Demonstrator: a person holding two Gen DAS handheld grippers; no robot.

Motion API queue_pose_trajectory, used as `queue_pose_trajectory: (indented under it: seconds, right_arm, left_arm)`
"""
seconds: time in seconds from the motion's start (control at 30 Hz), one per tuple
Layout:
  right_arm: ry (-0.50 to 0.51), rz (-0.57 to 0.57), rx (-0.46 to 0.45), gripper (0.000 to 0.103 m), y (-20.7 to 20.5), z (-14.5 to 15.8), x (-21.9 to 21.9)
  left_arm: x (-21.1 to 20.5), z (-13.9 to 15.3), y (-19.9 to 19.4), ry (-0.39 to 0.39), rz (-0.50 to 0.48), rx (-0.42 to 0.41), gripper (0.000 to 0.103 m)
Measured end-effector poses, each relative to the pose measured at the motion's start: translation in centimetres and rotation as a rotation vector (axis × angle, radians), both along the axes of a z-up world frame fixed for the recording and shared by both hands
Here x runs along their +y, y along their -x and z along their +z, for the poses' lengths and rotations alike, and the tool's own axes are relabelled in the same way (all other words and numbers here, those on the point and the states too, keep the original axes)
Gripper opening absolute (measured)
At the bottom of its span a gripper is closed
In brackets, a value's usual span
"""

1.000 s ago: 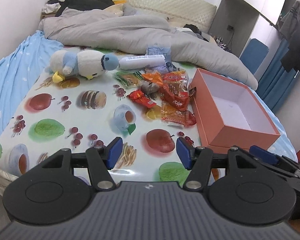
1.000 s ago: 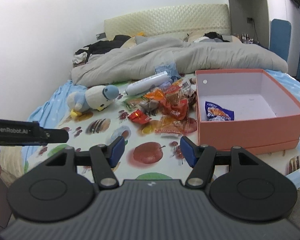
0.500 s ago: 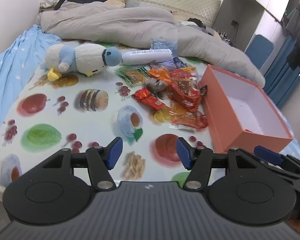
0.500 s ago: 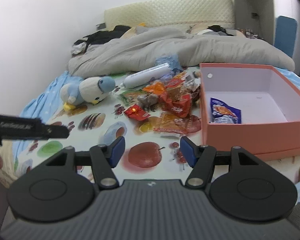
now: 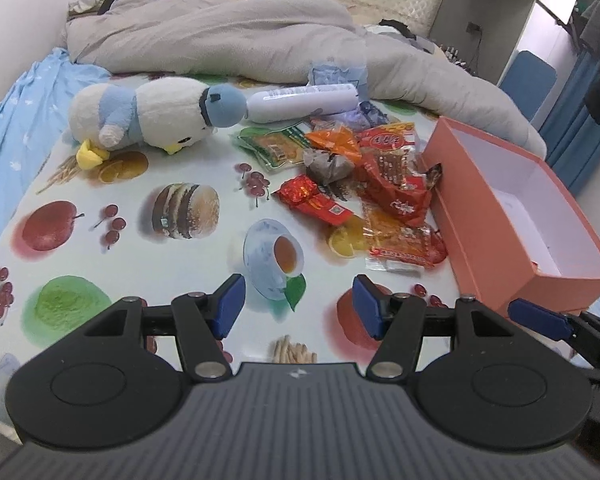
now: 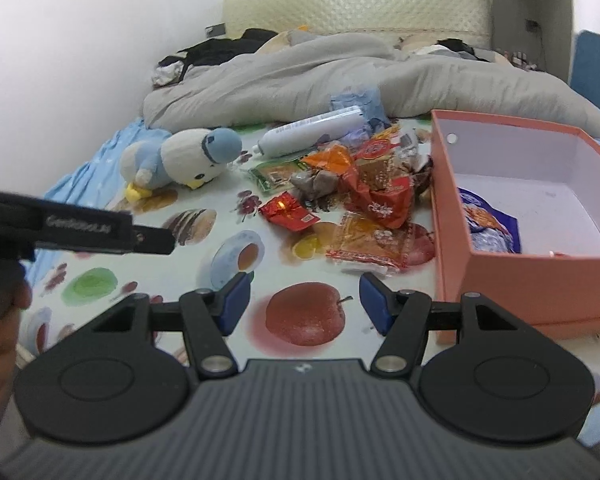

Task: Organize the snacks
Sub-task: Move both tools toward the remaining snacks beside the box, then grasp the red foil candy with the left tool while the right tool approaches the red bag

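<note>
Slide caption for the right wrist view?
Open right gripper over printed cloth, facing snack pile beside pink box holding one blue packet.

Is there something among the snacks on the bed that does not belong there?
Yes. A plush penguin lies on its side beside the snack pile, and a white bottle lies at the pile's far edge. Neither is a snack. The orange box holds only one blue packet.

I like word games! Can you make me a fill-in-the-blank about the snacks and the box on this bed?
1. The box beside the snack pile is ____ on the outside.
2. The only snack inside the box is a ____ packet.
3. The stuffed penguin lies with its head next to a white ____.
4. Both the left gripper and the right gripper are ____, holding nothing.

Missing words: pink; blue; bottle; open
</note>
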State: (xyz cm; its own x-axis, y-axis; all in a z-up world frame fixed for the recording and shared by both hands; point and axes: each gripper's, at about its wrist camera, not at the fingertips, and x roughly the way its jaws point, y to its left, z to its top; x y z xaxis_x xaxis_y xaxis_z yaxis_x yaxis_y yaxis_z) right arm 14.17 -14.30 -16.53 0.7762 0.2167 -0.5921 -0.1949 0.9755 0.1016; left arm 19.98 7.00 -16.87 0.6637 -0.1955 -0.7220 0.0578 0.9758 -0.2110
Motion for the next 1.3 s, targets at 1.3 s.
queue_pose_trajectory:
  seconds: [1.3]
  right_arm:
    - [0.135, -0.142, 0.073, 0.061, -16.3, -10.0, 0.4]
  left_arm:
    - [-1.6, -10.6, -18.7, -0.022, -0.133, 0.021, 0.069]
